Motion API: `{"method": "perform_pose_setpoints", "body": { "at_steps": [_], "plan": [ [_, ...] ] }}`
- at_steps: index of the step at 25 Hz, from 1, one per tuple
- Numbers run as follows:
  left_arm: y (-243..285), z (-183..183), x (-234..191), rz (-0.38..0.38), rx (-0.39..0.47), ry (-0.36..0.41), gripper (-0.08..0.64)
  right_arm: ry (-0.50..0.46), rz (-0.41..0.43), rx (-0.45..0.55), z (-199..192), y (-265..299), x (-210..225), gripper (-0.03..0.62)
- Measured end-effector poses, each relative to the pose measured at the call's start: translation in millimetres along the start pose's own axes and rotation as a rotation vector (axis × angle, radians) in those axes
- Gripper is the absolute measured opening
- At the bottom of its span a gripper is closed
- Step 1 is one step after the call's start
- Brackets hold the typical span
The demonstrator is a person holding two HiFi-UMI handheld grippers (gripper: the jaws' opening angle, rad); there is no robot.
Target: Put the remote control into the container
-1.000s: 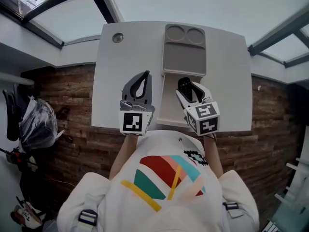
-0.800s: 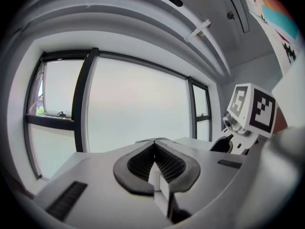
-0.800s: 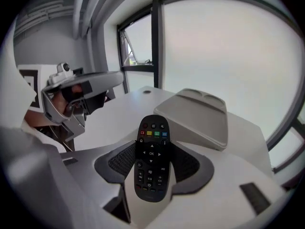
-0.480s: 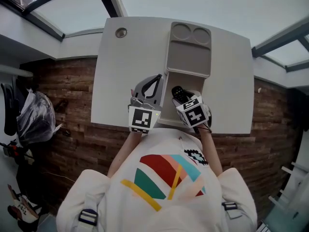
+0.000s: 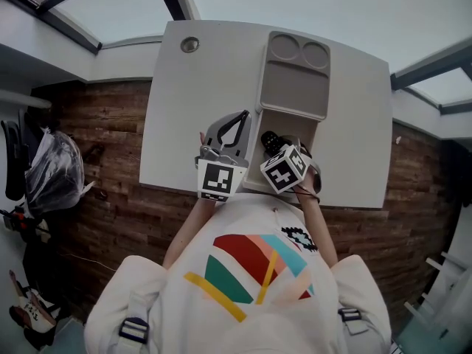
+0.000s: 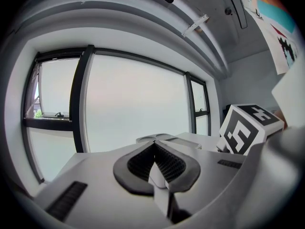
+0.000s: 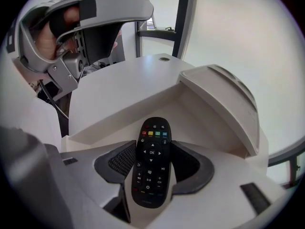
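- Right gripper (image 7: pixel 152 163): jaws clamped on the sides of the remote (image 7: pixel 151 151), one pad on each long edge.
- Remote: buttons up, lengthwise between the pads, its far end sticking out past the tips.
- Remote's far end is over the open container (image 7: pixel 202 120); contact with the container floor cannot be told.
- Lid (image 5: pixel 295 80) lies open on the far side.
- Left gripper (image 6: pixel 153 146): jaws closed and empty, over the table (image 5: pixel 184 109) just left of the container.
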State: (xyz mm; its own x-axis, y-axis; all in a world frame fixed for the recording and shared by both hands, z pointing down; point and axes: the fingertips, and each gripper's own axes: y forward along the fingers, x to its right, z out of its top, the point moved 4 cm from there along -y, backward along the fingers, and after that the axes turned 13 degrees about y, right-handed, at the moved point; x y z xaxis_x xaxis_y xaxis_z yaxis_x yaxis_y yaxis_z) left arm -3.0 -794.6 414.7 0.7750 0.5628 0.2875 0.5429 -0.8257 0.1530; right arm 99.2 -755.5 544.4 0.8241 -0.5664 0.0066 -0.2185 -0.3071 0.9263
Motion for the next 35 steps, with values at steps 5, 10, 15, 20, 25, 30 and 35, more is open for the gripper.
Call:
{"method": "perform_pose_setpoints", "body": {
  "at_steps": [5, 10, 15, 20, 25, 30, 35],
  "plan": [
    [-2, -2, -5, 0.015, -0.007, -0.01, 0.008, -0.034, -0.015, 0.031, 3, 1, -1, 0.236],
    [-1, -2, -5, 0.019, -0.007, -0.022, 0.008, -0.107, -0.066, 0.063, 3, 5, -4, 0.236],
    [-2, -1, -5, 0.015, -0.003, -0.018, 0.008, -0.103, -0.09, 0.092, 4, 4, -3, 0.259],
    [-4, 0, -3, 0.007, 0.005, -0.023, 0.008, -0.08, -0.089, 0.124, 3, 3, -1, 0.288],
    [-5, 5, 1, -0.006, 0.021, -0.031, 0.008, -0.136, -0.068, 0.138, 5, 4, 0, 0.298],
    [-9, 10, -10, 0.03, 0.043, -0.06, 0.008, -0.202, 0.022, 0.197, 10, -13, -13, 0.299],
    [-14, 20, -27, 0.07, 0.062, -0.093, 0.008, -0.125, 0.061, 0.334, 38, -50, -12, 0.298]
  ]
}}
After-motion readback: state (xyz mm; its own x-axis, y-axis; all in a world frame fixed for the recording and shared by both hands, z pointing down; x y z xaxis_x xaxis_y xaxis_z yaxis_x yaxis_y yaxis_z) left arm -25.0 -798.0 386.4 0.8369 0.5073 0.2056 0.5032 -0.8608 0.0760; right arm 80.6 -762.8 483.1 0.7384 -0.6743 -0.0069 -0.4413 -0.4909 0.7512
